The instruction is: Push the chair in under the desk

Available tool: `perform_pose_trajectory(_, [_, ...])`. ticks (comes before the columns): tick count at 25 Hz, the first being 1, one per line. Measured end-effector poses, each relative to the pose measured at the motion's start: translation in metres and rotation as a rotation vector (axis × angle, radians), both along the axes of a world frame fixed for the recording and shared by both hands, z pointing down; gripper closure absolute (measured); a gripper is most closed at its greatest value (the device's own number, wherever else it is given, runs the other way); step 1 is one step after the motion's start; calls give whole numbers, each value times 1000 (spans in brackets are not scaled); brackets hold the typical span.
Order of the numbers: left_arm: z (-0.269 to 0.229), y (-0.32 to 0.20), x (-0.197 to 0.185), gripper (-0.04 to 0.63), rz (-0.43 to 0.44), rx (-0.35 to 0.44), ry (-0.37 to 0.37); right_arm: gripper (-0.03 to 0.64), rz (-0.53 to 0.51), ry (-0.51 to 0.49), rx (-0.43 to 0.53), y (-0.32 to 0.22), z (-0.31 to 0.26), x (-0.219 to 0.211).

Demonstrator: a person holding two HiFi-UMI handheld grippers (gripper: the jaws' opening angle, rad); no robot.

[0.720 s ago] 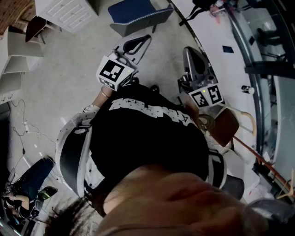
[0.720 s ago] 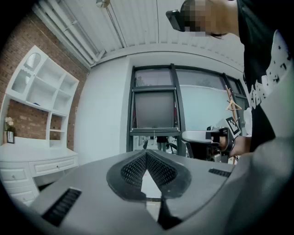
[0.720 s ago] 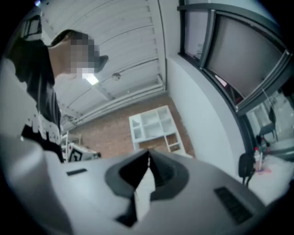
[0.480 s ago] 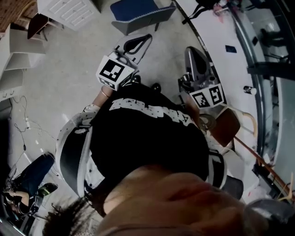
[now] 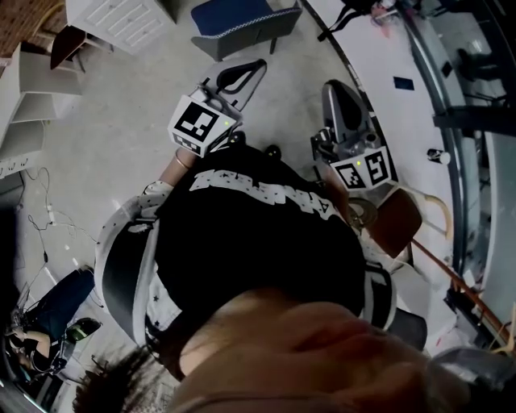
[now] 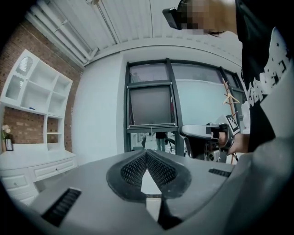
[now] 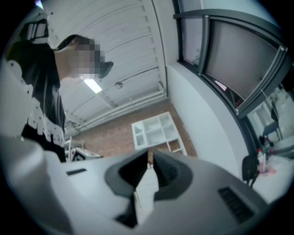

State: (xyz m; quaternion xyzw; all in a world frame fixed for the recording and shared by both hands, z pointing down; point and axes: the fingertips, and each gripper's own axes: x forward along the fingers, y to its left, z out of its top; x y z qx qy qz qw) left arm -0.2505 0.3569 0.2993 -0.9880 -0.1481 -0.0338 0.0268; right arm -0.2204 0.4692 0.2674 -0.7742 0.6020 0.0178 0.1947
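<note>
A chair with a blue seat (image 5: 242, 18) stands on the floor at the top of the head view, beyond both grippers. A white desk top (image 5: 391, 121) runs along the right side. My left gripper (image 5: 258, 66) is held out in front of the person's black shirt, pointing toward the chair and apart from it. Its jaws (image 6: 146, 153) are shut with nothing between them. My right gripper (image 5: 333, 89) is held over the desk's edge, and its jaws (image 7: 149, 157) are likewise shut and empty.
A white drawer unit (image 5: 121, 20) and white shelves (image 5: 32, 89) stand at the upper left. A brown wooden piece (image 5: 397, 219) sits by the desk at the right. Dark-framed windows (image 6: 151, 105) face the left gripper. Cables (image 5: 40, 226) lie on the floor at the left.
</note>
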Motion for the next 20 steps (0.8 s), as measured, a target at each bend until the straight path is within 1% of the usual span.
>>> perform_pose_trajectory(3, [-1, 16, 8, 561, 18, 0, -4, 583, -5, 1, -21, 8, 5, 4])
perform_pose_trajectory(6, [1, 32, 15, 561, 20, 3, -14, 583, -22, -9, -22, 20, 9, 3])
perform_pose_trajectory(9, [5, 43, 19, 561, 13, 28, -34, 583, -34, -13, -31, 30, 17, 5])
perform_pose_trajectory(12, [8, 45, 16, 561, -13, 55, -43, 583, -44, -16, -42, 33, 26, 7])
perform_pose_trajectory(17, [16, 28, 8, 561, -62, 26, -67, 583, -70, -35, -49, 23, 33, 4])
perform_pose_trajectory(20, [21, 22, 17, 560, -49, -1, -68, 583, -56, -38, -62, 20, 36, 7])
